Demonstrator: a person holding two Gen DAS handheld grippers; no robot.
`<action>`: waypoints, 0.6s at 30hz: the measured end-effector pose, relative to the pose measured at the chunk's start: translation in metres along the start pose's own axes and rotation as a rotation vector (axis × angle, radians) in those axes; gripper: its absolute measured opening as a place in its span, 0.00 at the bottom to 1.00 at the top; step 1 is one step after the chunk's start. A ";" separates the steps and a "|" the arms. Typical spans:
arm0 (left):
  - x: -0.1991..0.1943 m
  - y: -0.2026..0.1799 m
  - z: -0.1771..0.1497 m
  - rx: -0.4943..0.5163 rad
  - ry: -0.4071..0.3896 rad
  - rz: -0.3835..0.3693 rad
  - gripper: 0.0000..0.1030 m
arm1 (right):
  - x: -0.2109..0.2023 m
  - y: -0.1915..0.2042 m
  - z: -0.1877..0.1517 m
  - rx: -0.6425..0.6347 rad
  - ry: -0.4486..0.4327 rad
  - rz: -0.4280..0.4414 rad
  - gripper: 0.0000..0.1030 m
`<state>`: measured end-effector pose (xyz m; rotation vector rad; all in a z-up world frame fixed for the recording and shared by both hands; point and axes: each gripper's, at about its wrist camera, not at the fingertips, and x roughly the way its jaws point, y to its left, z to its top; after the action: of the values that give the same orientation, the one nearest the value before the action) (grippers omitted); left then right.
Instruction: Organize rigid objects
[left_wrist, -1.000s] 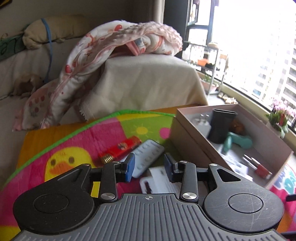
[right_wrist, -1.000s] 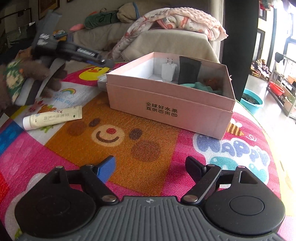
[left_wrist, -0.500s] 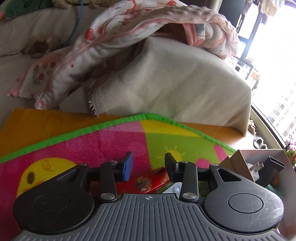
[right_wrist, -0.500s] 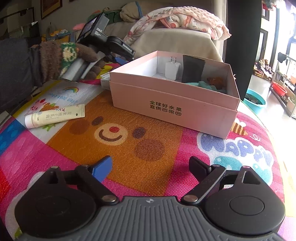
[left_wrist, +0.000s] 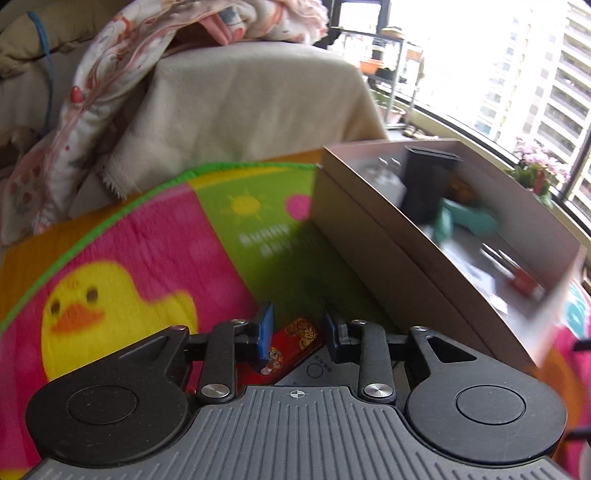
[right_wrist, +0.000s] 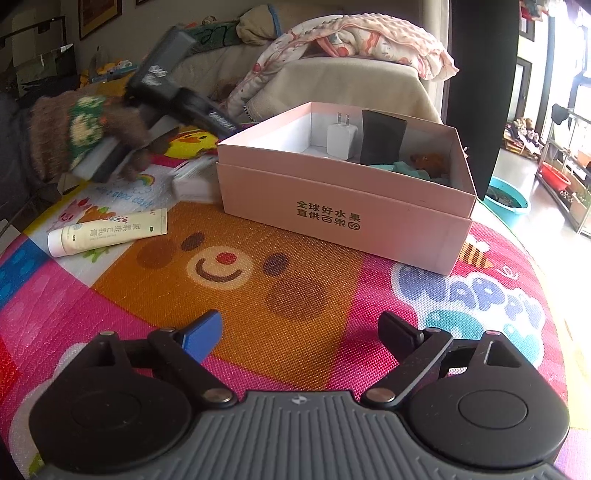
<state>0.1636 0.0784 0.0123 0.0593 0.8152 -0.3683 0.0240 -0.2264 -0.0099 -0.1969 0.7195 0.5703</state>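
Blurred play mat (left_wrist: 155, 236) surrounds the left gripper (left_wrist: 298, 332), just narrowed onto a half-hidden red packet (left_wrist: 295, 345).

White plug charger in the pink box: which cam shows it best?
Right wrist. The white two-prong plug charger stands sharp and unobstructed in the pink cardboard box's back corner. Left wrist shows that corner only as motion blur; the charger can't be made out there.

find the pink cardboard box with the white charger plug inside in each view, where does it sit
Left wrist view: the pink cardboard box fills the right side, blurred, running from centre toward the right edge.
Right wrist view: the same box sits above centre on the colourful mat, printed side facing the camera.
Shared landmark: the black upright object inside the box.
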 end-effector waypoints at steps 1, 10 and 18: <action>-0.008 -0.006 -0.010 -0.004 -0.004 -0.012 0.31 | 0.000 0.000 0.000 0.002 0.000 0.001 0.89; -0.061 -0.035 -0.065 -0.157 0.017 -0.171 0.32 | 0.001 0.001 0.001 -0.001 0.003 0.000 0.91; -0.126 -0.041 -0.097 -0.167 -0.061 -0.193 0.32 | 0.002 0.001 0.000 0.001 0.006 -0.002 0.93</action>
<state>0.0029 0.0960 0.0404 -0.1864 0.7903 -0.4805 0.0250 -0.2241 -0.0111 -0.1985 0.7253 0.5675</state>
